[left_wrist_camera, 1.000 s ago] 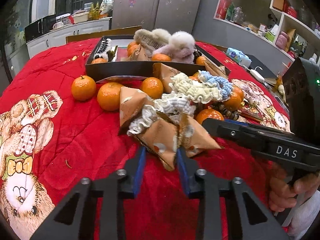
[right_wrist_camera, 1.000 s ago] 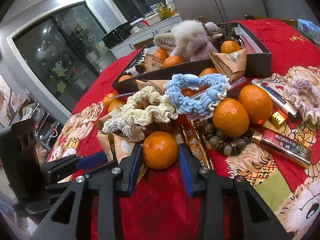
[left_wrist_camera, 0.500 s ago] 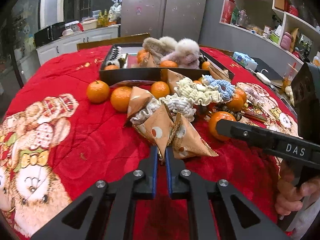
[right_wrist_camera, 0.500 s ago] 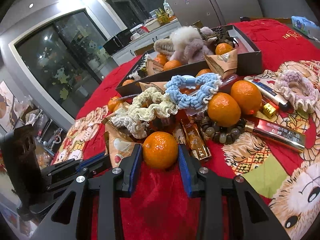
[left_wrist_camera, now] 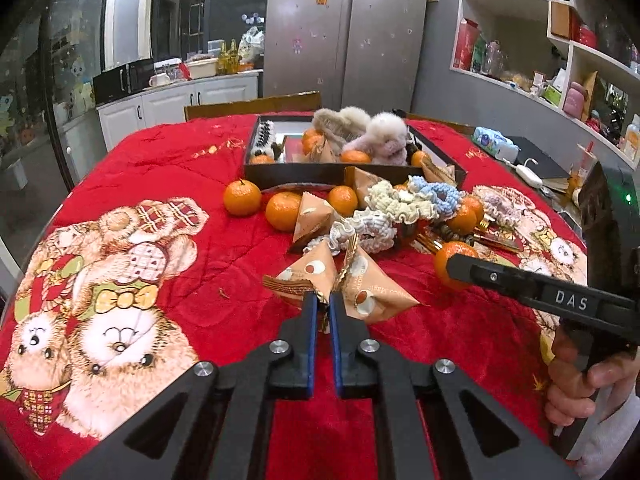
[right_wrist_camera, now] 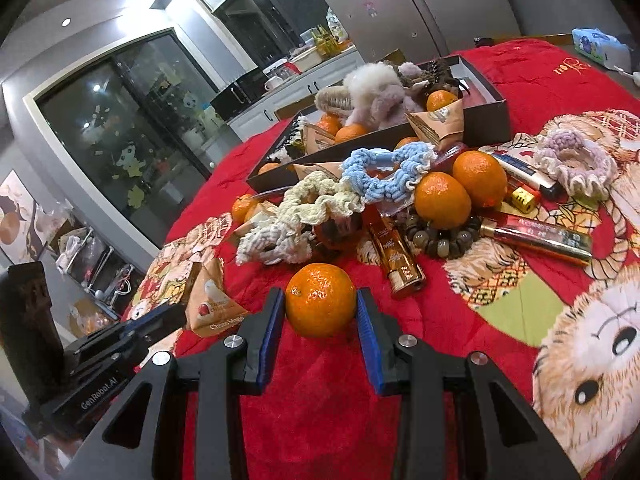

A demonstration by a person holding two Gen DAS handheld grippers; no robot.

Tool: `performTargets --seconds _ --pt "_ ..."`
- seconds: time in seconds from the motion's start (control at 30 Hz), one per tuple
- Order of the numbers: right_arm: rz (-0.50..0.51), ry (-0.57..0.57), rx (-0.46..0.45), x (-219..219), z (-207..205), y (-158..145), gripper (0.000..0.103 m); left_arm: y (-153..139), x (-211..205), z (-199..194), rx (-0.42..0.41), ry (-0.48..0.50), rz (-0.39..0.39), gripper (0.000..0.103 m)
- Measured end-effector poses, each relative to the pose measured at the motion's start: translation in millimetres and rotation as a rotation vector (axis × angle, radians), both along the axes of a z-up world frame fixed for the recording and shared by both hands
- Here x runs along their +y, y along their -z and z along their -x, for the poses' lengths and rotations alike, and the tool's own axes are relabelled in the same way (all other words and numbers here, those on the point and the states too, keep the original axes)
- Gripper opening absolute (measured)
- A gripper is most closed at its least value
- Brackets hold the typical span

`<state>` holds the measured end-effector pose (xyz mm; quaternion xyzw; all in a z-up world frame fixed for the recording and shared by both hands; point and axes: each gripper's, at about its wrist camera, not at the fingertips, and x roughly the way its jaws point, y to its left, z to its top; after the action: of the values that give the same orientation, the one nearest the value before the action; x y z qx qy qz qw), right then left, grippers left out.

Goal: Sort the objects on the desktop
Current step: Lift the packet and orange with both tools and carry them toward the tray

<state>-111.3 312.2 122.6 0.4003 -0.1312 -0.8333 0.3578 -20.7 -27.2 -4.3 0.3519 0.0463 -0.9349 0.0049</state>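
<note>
Within the past second the left gripper [left_wrist_camera: 323,300] has snapped closed on the crimped seam of a pair of tan pyramid snack packets [left_wrist_camera: 362,280] and begun drawing them up and toward the camera, clear of the heap of crocheted scrunchies [left_wrist_camera: 400,204]; a second ago its jaws stood open on either side of them. The right gripper [right_wrist_camera: 320,300] has hardly changed: its blue pads [right_wrist_camera: 272,320] press both flanks of a mandarin [right_wrist_camera: 320,300], which seems to sit just above the red printed blanket [left_wrist_camera: 200,160], near the orange tube [right_wrist_camera: 396,256] and the bead bracelet [right_wrist_camera: 440,240].

The black box [left_wrist_camera: 296,170] at the far side of the table already holds mandarins, similar packets and fluffy hair ties, so it is presumably the destination for both loads.

Doing this step well looks a matter of patience. The left grip is on thin foil at the very tips, so a steady lift without twisting should keep the seam from slipping, and the packets need to clear the white scrunchie [left_wrist_camera: 360,228] lying against them. The mandarin is round and held near the tips of the pads; it should be carried level and set down inside the box wall, not dropped. The two tools sit close together, so moving one at a time would avoid a clash.
</note>
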Motion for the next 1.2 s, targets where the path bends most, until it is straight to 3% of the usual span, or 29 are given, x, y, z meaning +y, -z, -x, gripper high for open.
performTargets --seconds 0.27,0.77,1.2 --pt "0.014 0.003 0.027 6 -18 -11 0.035 -5 5 -19 0.024 0.015 0.011 0.006" --pt "0.006 -0.011 -0.021 5 -25 2 0.035 34 -5 -35 -0.044 -0.027 0.010 0.006" --pt "0.003 -0.025 -0.035 0 -25 6 0.035 24 -5 -39 -0.001 -0.020 0.030 0.002"
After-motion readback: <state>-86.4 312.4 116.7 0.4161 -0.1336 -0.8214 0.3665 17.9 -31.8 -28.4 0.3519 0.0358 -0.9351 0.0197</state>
